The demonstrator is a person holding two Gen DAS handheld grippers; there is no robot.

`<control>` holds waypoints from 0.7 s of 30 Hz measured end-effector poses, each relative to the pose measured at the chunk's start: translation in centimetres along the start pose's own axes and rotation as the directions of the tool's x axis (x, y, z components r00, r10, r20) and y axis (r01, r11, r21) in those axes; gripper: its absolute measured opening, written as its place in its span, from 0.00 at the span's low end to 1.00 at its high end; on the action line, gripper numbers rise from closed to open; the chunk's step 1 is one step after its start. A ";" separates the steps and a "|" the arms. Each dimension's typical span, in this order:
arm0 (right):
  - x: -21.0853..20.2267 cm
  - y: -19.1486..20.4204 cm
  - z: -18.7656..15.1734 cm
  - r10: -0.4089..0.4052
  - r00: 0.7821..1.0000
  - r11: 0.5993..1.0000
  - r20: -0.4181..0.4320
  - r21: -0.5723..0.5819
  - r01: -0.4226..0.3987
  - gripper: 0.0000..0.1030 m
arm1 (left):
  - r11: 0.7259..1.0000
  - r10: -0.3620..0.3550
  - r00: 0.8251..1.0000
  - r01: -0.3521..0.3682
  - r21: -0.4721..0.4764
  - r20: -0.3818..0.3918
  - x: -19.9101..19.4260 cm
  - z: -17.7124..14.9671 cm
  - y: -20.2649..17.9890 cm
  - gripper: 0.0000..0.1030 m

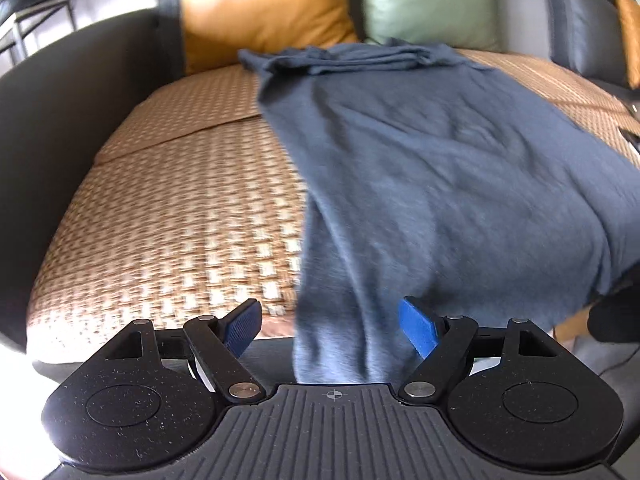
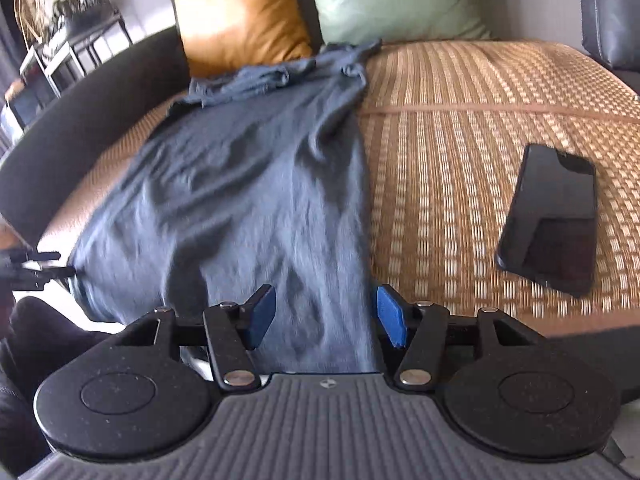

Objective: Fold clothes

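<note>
Two jaws agape | shirt (image 1: 420, 152) hem lies between each pair

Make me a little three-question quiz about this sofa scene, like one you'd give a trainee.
1. True or false: the right gripper has its fingers apart, with the near edge of the blue shirt lying between them.
2. What lies flat on the woven mat to the right of the shirt? A) a remote B) a phone C) a book
3. Fill in: behind the shirt, beside the green cushion, leans an ______ cushion.

Key
1. True; the left gripper is also open around the shirt's edge.
2. B
3. orange
</note>
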State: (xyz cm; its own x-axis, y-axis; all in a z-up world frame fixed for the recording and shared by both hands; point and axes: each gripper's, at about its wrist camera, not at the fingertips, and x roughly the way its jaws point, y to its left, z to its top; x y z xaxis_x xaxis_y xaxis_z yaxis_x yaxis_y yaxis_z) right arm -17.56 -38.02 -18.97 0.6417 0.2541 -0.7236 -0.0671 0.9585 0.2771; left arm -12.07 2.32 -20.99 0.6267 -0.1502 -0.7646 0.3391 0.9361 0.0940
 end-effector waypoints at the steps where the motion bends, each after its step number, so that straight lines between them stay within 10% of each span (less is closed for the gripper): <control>1: 0.1 0.1 -0.3 -0.009 1.000 1.000 -0.007 -0.012 0.009 0.59 | 1.000 -0.004 1.000 0.004 0.018 -0.001 0.1 -0.2 -0.5 0.82; 5: 0.8 0.5 -1.4 -0.057 0.998 0.996 -0.023 -0.074 0.055 0.59 | 0.987 0.022 1.000 -0.024 0.156 0.014 0.5 -1.1 -3.4 0.76; 7: 1.5 0.6 -1.9 -0.076 0.997 0.993 -0.030 -0.091 0.073 0.60 | 0.974 0.048 0.998 -0.053 0.222 0.028 0.5 -1.4 -4.4 0.56; 9: 1.7 0.5 -2.0 -0.070 0.997 0.993 -0.033 -0.101 0.066 0.48 | 0.977 -0.006 1.000 0.004 0.212 0.007 -0.2 -1.1 -4.3 0.13; 10: 1.7 0.5 -1.9 -0.059 0.997 0.993 -0.043 -0.103 0.055 0.02 | 0.980 -0.038 0.999 0.038 0.198 -0.003 -0.7 -0.9 -4.0 0.13; 15: -2.1 -1.6 -1.1 0.088 0.996 0.992 0.032 0.087 -0.091 0.05 | 0.946 -0.304 0.952 0.305 -0.111 0.026 -3.9 0.7 1.9 0.14; 18: -2.2 -2.6 -1.2 0.062 0.998 0.994 0.000 0.088 -0.062 0.06 | 0.948 -0.278 0.958 0.263 -0.180 -0.065 -1.6 -0.2 3.7 0.48; 21: 0.0 -3.1 -1.8 0.008 0.994 0.998 -0.107 0.057 -0.002 0.08 | 0.960 -0.236 0.959 0.205 -0.191 -0.157 0.1 -1.9 4.0 0.49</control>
State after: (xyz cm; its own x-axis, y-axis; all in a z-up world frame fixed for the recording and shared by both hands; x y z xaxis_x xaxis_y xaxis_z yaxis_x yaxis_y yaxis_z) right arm -18.77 -40.74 -21.00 0.5561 0.2741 -0.7846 -0.0243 0.9490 0.3143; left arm -11.98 6.69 -21.95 0.4114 -0.3148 -0.8554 0.3201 0.9286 -0.1878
